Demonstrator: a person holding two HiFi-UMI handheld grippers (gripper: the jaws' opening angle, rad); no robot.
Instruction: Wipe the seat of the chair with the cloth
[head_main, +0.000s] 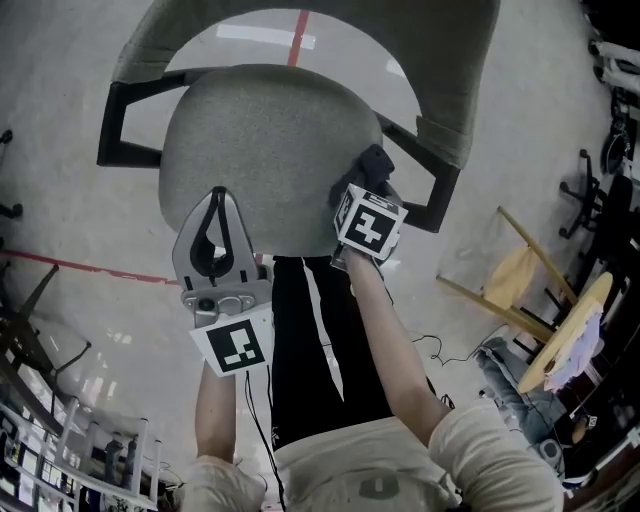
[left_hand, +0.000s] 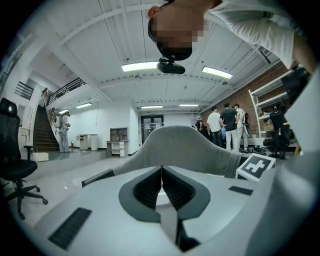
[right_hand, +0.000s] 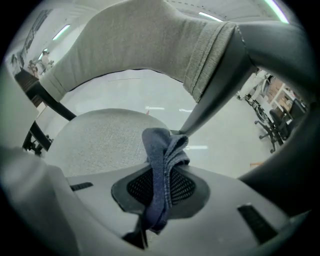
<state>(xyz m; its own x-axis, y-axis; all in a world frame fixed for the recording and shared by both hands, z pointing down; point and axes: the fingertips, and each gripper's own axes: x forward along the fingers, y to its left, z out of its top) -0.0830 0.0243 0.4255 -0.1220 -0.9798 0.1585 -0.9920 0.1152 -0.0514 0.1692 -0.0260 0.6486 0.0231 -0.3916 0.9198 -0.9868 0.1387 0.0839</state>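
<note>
The chair's round grey seat (head_main: 265, 150) lies below me, with its curved grey backrest (head_main: 300, 30) beyond it. My right gripper (head_main: 372, 168) is over the seat's right edge, shut on a dark blue cloth (head_main: 376, 160). In the right gripper view the bunched cloth (right_hand: 162, 160) sticks up between the jaws of the right gripper (right_hand: 162, 172), with the seat (right_hand: 95, 140) just beyond and the backrest (right_hand: 145, 40) above. My left gripper (head_main: 217, 200) hovers at the seat's near left edge, shut and empty. In its own view the left gripper (left_hand: 161, 169) faces the backrest (left_hand: 185, 147).
A yellow wooden folding chair (head_main: 540, 300) stands at the right, and black office chairs (head_main: 600, 190) beyond it. Shelving (head_main: 60, 440) is at the lower left. A red line (head_main: 80, 268) crosses the floor. Several people (left_hand: 225, 125) stand far behind the chair; another office chair (left_hand: 12, 160) is at the left.
</note>
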